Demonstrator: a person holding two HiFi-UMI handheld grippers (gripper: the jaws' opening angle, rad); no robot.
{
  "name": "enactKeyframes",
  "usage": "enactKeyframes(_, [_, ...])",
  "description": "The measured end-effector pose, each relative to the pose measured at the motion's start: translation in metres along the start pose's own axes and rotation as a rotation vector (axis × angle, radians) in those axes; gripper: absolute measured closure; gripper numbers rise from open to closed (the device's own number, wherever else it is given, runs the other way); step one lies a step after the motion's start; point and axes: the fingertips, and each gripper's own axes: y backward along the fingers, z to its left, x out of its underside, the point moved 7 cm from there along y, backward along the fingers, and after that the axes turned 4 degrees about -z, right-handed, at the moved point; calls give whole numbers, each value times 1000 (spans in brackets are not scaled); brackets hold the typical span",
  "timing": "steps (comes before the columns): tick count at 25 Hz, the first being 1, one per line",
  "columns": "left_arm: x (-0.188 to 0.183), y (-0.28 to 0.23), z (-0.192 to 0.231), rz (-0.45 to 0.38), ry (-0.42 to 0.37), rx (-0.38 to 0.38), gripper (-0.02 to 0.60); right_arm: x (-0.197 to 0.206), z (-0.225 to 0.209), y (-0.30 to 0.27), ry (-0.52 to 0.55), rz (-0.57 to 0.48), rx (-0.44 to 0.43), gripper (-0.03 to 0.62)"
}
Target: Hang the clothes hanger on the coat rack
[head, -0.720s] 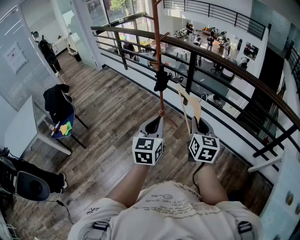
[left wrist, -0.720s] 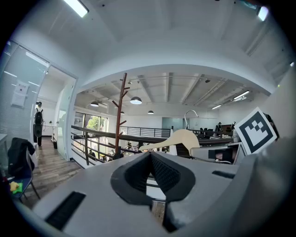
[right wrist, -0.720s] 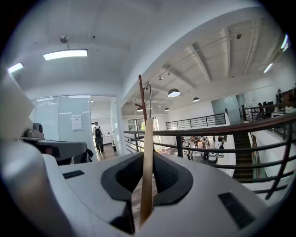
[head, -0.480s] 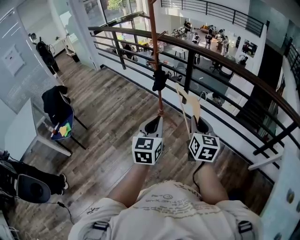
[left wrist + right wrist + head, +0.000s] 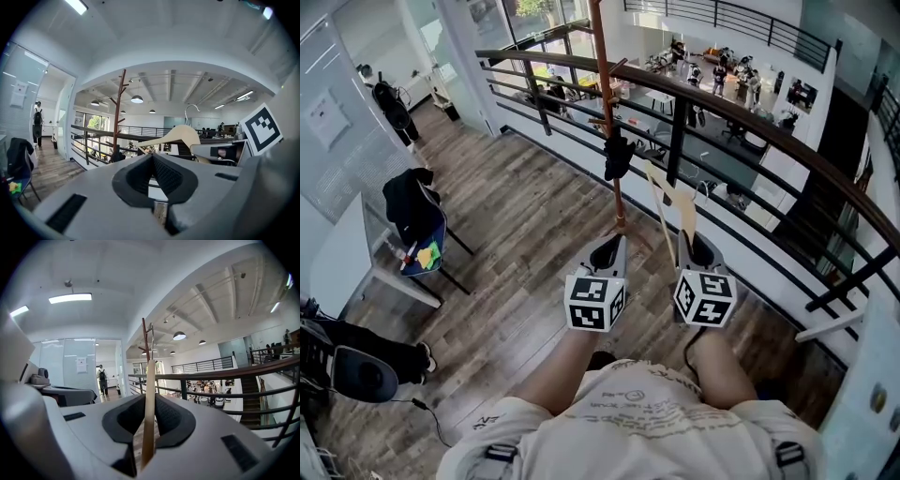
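The coat rack [image 5: 605,103] is a thin red-brown pole with short pegs, standing by the balcony railing, with a black item [image 5: 617,157] hung on it. My right gripper [image 5: 694,246] is shut on a pale wooden clothes hanger [image 5: 677,202], which stands up ahead of it, right of the pole and apart from it. In the right gripper view the hanger [image 5: 149,404] is edge-on between the jaws, with the rack [image 5: 146,341] behind. My left gripper [image 5: 608,251] is shut and holds nothing. The left gripper view shows the rack [image 5: 121,112] and the hanger [image 5: 174,135].
A dark metal railing [image 5: 741,127] runs across just behind the rack, with a drop to a lower floor beyond. A chair with a black jacket [image 5: 414,208] stands on the wooden floor at left. A person with a backpack [image 5: 392,105] stands far left.
The hanger and both grippers have edged slightly up and toward the rack. Neither gripper's grip has altered.
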Motion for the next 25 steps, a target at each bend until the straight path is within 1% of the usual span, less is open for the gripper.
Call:
enactKeyframes(3, [7, -2, -8, 12, -2, 6, 578, 7, -3, -3, 2, 15, -10, 543])
enactKeyframes(8, [7, -7, -14, 18, 2, 13, 578, 11, -4, -4, 5, 32, -29, 543])
enactKeyframes(13, [9, -15, -17, 25, -12, 26, 578, 12, -13, -12, 0, 38, -14, 543])
enactKeyframes(17, [9, -26, -8, 24, -13, 22, 578, 11, -13, -21, 6, 29, -12, 543])
enactKeyframes(22, [7, -42, 2, 18, -10, 23, 578, 13, -16, -36, -7, 47, -22, 543])
enactKeyframes(25, [10, -54, 7, 17, -2, 24, 578, 14, -20, -47, 3, 47, -24, 543])
